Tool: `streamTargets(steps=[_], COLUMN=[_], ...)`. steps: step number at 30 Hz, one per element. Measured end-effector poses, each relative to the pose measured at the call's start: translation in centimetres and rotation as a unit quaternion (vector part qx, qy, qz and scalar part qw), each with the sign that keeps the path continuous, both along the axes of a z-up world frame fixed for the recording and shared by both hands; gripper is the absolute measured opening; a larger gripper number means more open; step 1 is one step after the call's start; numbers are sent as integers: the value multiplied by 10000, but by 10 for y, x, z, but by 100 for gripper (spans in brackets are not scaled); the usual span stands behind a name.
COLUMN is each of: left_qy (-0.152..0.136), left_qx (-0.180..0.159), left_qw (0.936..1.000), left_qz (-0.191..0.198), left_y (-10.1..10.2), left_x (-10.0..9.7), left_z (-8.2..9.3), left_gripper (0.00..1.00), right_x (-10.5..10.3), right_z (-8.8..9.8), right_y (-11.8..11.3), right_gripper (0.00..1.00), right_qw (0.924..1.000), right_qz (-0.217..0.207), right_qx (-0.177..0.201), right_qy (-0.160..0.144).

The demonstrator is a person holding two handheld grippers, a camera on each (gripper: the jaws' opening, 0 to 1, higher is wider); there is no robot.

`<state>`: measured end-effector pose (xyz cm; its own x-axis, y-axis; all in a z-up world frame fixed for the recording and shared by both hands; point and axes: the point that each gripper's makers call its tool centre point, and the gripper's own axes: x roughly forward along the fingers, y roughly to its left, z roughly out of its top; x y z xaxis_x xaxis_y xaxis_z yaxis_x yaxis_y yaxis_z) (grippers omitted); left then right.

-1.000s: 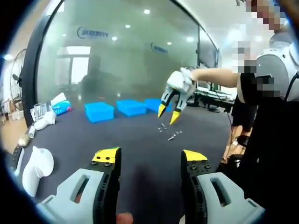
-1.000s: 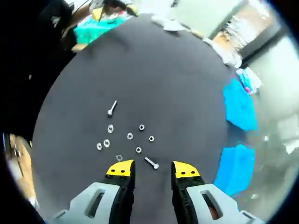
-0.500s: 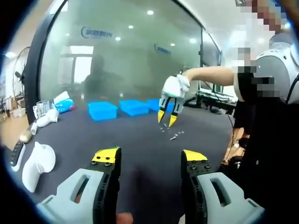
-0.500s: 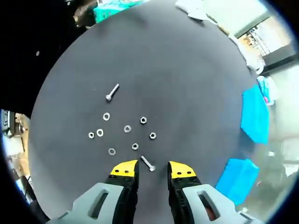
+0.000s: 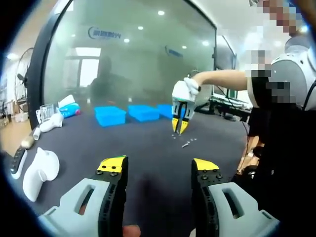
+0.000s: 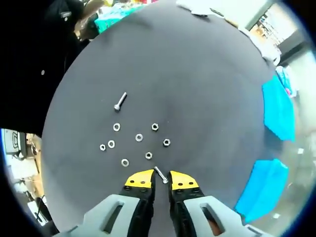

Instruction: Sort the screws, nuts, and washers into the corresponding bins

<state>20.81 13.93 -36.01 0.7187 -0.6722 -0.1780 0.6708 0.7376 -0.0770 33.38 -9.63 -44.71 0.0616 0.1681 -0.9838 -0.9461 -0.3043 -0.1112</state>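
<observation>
Both the left gripper (image 5: 158, 168) and the right gripper (image 6: 158, 178) have grey slotted jaws with yellow, screw-studded tips; the person's sleeve (image 5: 269, 91) is black.

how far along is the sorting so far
Nothing looks sorted yet. The right gripper is closing its jaws around a screw that is on the dark table. The left gripper is open. A second screw and loose nuts and washers remain, apart from the blue bins.

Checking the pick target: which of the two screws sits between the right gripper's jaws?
The near screw, lying between the nearly closed tips of the right gripper. The other screw lies far off, beyond the nuts and washers.
</observation>
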Motion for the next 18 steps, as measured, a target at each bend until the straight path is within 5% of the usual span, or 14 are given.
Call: streamTargets(steps=[6,9,18], left_qy=[-3,-11,-40], left_qx=[-9,-15,-29], left_qw=[10000,10000,10000], left_qz=[7,-2,3], left_y=[0,0,1], left_x=[-1,-1,-1], left_z=[0,1,3], left_gripper=[50,50,50], right_x=[-5,-3,-2], right_z=[-1,-1,6], right_y=[-2,-3,-7], right_gripper=[2,1,1], right_qw=[9996,9973,9965], right_qz=[-262,-726,-776], right_qx=[-26,-15,277], right_qy=[88,121,-113])
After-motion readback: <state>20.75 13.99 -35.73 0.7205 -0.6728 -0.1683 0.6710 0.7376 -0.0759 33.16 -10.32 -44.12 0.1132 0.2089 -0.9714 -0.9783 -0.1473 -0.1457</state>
